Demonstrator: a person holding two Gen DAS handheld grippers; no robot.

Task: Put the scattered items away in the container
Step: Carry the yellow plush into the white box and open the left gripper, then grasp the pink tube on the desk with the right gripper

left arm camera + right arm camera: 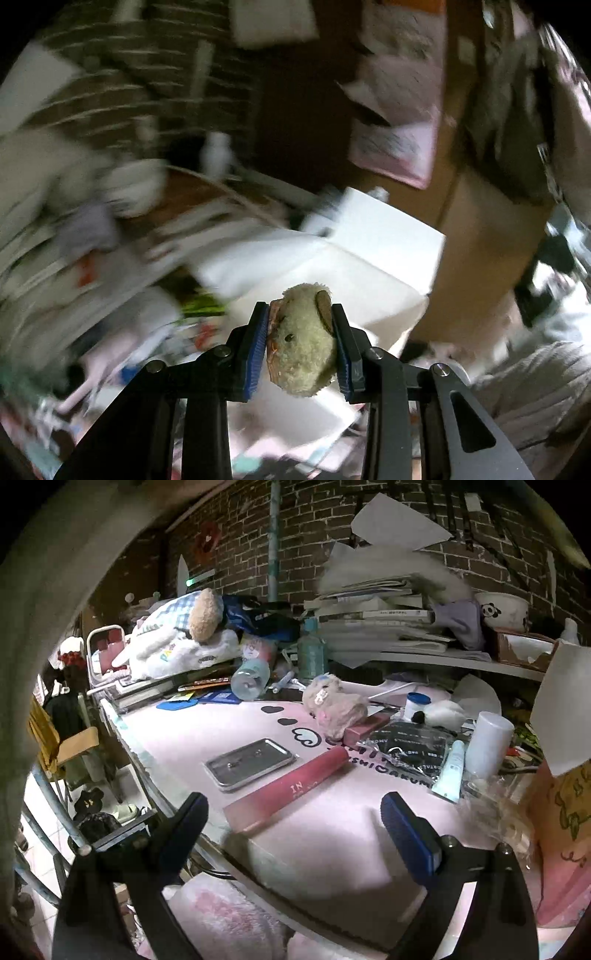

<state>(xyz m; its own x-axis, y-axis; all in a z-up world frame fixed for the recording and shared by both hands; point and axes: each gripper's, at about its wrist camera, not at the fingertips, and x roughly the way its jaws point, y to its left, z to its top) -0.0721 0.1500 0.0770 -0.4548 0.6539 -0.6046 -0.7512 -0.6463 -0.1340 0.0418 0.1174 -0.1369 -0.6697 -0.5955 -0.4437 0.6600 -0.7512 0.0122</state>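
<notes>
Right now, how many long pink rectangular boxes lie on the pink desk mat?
2: one long pink rectangular box beside the metal tray, a shorter one against the beige plush toy. Clutter may hide others.

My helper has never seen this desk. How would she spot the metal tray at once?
Start at the pink desk mat below the brick wall. Near its left edge, beside the long pink box, lies the metal tray: flat, shiny, silver, the only metal piece there.
</notes>
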